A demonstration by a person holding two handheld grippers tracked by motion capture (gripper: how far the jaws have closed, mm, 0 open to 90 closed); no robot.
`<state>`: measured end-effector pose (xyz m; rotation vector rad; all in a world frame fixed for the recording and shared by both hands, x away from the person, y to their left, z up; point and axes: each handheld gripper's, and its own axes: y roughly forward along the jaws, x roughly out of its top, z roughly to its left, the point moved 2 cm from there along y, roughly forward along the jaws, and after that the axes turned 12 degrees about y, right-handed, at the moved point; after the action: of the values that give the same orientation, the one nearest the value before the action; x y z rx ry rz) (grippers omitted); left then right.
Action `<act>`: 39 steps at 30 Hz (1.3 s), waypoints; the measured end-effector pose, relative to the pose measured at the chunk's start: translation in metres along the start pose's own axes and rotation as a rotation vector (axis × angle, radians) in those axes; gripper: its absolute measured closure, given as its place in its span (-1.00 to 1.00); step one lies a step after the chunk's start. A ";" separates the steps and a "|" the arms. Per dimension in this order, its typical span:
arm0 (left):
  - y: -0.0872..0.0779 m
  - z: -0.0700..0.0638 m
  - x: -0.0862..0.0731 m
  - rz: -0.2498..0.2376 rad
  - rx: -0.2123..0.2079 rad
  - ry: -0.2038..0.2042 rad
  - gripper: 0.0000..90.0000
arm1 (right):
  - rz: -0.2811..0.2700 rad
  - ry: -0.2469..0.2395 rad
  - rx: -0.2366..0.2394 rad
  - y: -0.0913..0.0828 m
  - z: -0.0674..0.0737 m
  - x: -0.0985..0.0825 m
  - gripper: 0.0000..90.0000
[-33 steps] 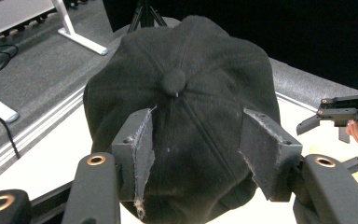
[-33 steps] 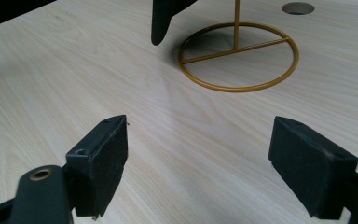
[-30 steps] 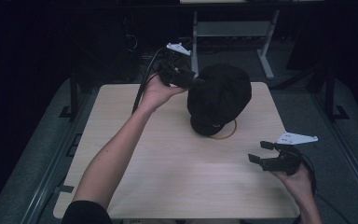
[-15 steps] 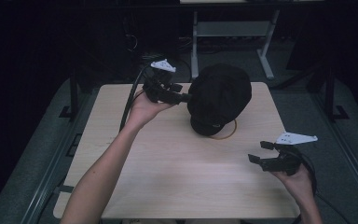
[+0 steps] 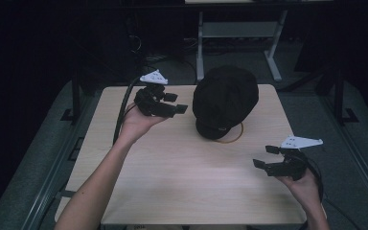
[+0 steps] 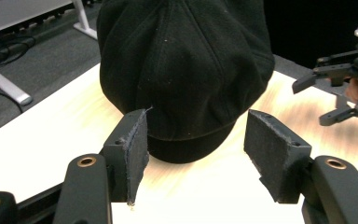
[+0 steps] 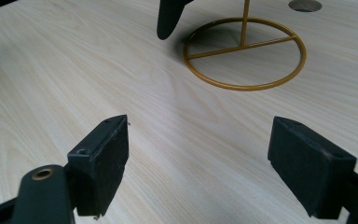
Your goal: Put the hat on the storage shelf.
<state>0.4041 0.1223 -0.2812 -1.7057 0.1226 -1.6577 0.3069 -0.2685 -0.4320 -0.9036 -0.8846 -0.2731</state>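
A black cap (image 5: 225, 100) sits on a gold wire stand (image 5: 235, 139) at the middle back of the light wood table (image 5: 172, 182). My left gripper (image 5: 176, 103) hovers just left of the cap, pointing at it. Its jaws are open, have just been opening, and hold nothing. In the left gripper view the cap (image 6: 182, 70) stands beyond the left gripper (image 6: 198, 121), apart from the pads. My right gripper (image 5: 265, 156) stands open and empty near the table's front right. In the right gripper view the stand's ring (image 7: 244, 51) and the cap's brim (image 7: 170, 14) lie ahead of the right gripper (image 7: 200, 140).
A white desk frame (image 5: 239, 33) stands on the dark floor behind the table. The left gripper's cable (image 5: 122, 110) drops over the table's left side. A round hole (image 7: 304, 4) is cut in the tabletop beyond the stand. Bare wood spreads across the front half.
My left gripper has drawn back to the left, away from the cap's side, and sunk a little. The right gripper has kept still.
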 end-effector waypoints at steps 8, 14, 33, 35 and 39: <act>-0.011 -0.007 -0.013 -0.008 0.001 0.003 -0.17 | 0.001 0.006 0.000 0.001 -0.001 0.000 -0.55; -0.020 -0.014 -0.029 -0.023 -0.001 -0.015 -0.18 | -0.002 0.009 -0.001 0.000 0.000 -0.001 -0.55; -0.036 -0.025 -0.085 0.000 0.029 -0.053 -0.27 | 0.016 0.020 -0.014 0.005 0.000 -0.003 -0.53; -0.036 -0.025 -0.091 -0.001 0.039 -0.062 -0.29 | 0.016 0.021 -0.017 0.004 0.000 -0.004 -0.53; -0.038 -0.025 -0.102 -0.003 0.044 -0.076 -0.31 | 0.020 0.028 -0.019 0.005 -0.001 -0.004 -0.53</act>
<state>0.3493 0.1944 -0.3466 -1.7334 0.0476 -1.5842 0.3076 -0.2669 -0.4382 -0.9239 -0.8478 -0.2774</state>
